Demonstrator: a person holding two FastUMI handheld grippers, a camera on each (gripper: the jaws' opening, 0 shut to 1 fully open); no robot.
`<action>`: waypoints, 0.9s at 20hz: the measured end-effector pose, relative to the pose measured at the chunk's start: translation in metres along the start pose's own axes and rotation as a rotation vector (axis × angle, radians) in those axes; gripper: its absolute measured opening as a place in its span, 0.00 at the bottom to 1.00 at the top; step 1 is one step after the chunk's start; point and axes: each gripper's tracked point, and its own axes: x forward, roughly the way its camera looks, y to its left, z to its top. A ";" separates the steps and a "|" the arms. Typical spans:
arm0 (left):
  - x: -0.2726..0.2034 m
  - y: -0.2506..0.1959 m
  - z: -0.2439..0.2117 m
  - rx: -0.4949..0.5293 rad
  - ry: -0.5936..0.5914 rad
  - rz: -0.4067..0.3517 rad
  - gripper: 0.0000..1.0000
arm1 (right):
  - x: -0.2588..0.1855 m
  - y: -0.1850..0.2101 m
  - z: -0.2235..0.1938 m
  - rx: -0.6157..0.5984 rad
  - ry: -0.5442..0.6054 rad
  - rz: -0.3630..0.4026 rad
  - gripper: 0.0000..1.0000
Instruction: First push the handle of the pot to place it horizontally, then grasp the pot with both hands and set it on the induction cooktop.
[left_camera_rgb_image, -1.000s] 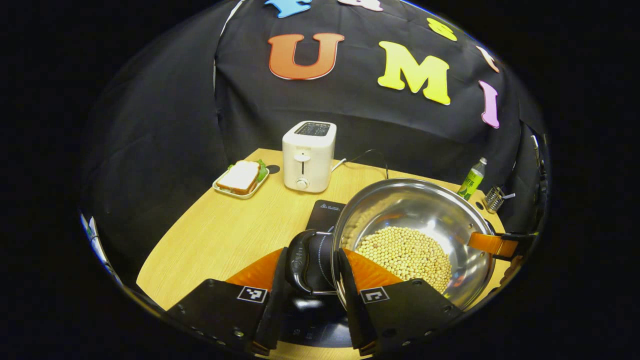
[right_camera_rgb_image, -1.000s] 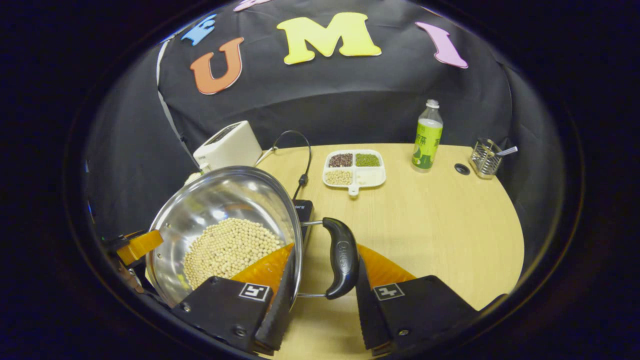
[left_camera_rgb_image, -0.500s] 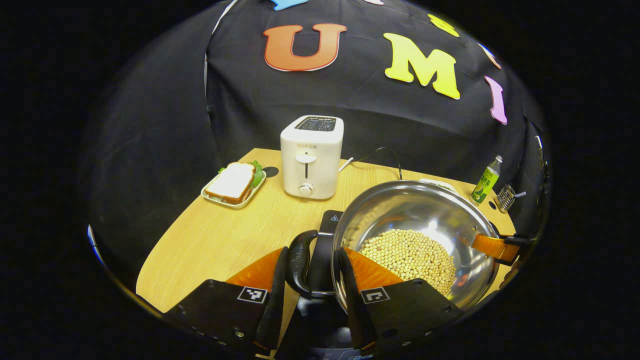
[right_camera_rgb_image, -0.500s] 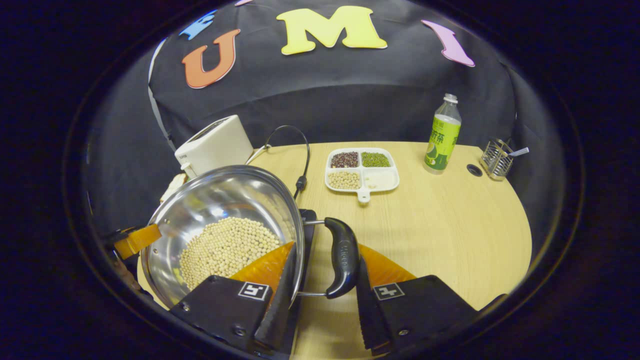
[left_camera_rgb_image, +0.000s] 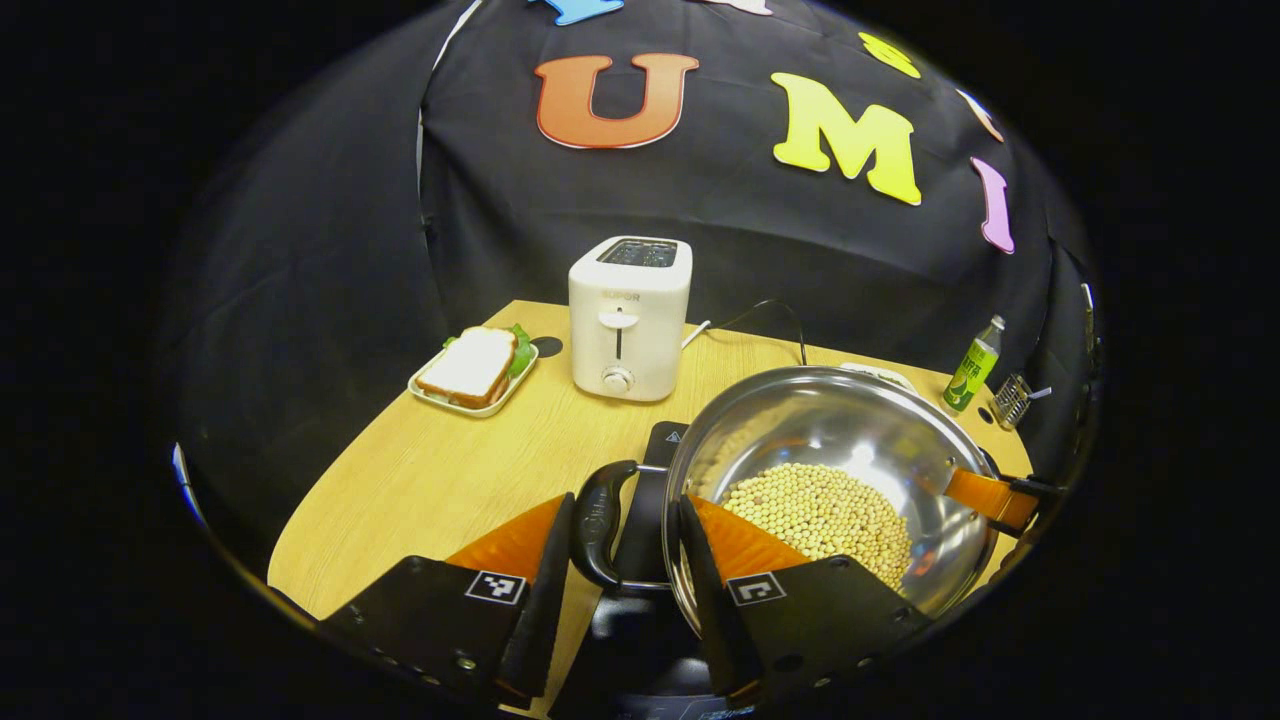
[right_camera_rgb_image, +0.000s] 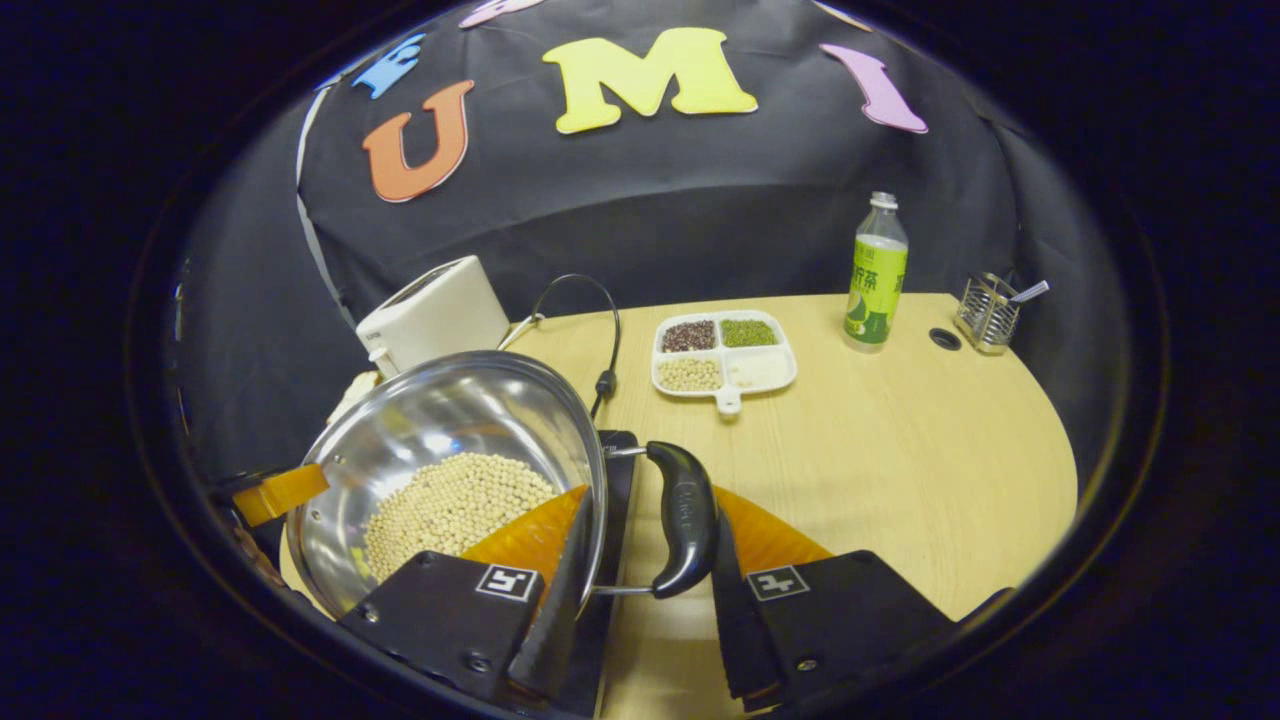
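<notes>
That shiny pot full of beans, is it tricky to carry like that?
Probably. The pot looks like rigid steel, so it won't flex, but its polished wall may be slippery. The beans lie loose and would likely slide if it tilts. Held by both side handles, it should stay fairly level.

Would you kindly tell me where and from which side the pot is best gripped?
By its two black side handles, one gripper from each side of the pot. They stick out level on wire loops, clear of the wall, leaving room for fingers.
</notes>
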 end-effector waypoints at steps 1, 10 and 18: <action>0.000 0.000 0.002 0.000 -0.011 0.002 0.48 | 0.000 0.000 0.002 0.015 -0.018 0.015 0.63; -0.045 0.007 0.012 -0.054 -0.138 0.031 0.55 | 0.000 0.001 0.016 0.139 -0.193 0.188 0.67; -0.114 -0.026 0.010 -0.059 -0.200 -0.059 0.78 | -0.070 -0.013 0.028 0.084 -0.340 0.190 0.96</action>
